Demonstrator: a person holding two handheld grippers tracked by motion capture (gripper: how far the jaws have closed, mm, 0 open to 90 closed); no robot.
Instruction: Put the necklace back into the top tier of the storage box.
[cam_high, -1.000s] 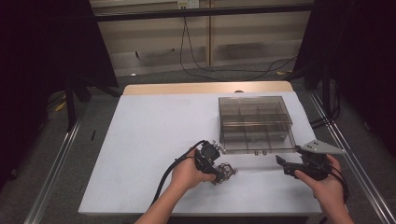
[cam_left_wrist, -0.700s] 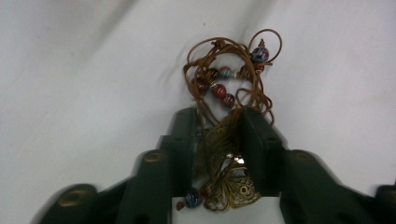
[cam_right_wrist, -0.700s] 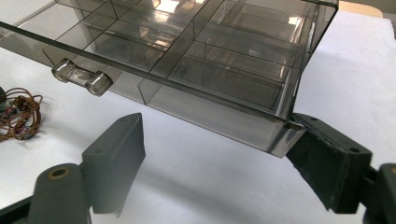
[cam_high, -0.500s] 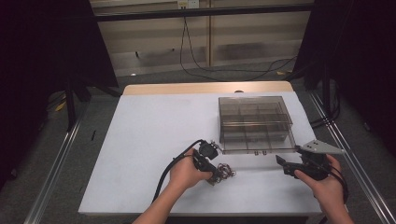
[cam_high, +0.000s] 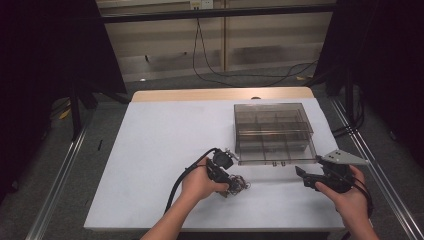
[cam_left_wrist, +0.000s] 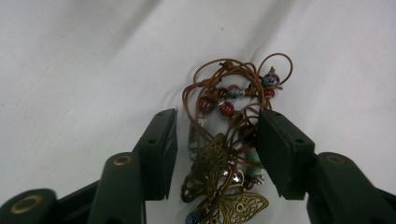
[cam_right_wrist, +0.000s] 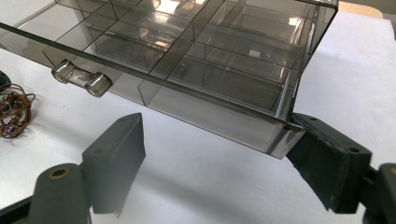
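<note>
Since the earlier frames neither hand has shifted; the change is in the left gripper (cam_left_wrist: 212, 154), whose jaws closed in and have just been opening again, so they now stand released on either side of the beaded cord necklace (cam_left_wrist: 231, 140), its brass butterfly pendant (cam_left_wrist: 219, 186) lying between them without being pinched. The necklace sits in a tangle on the table (cam_high: 165, 135) near the front edge, just left of the clear compartment box (cam_high: 274, 131). The first pinch likely failed to gather it, so another attempt seems due. The right gripper (cam_right_wrist: 215, 154) is released too, its jaws set wide beside the box's front right corner, one jaw touching that corner.
</note>
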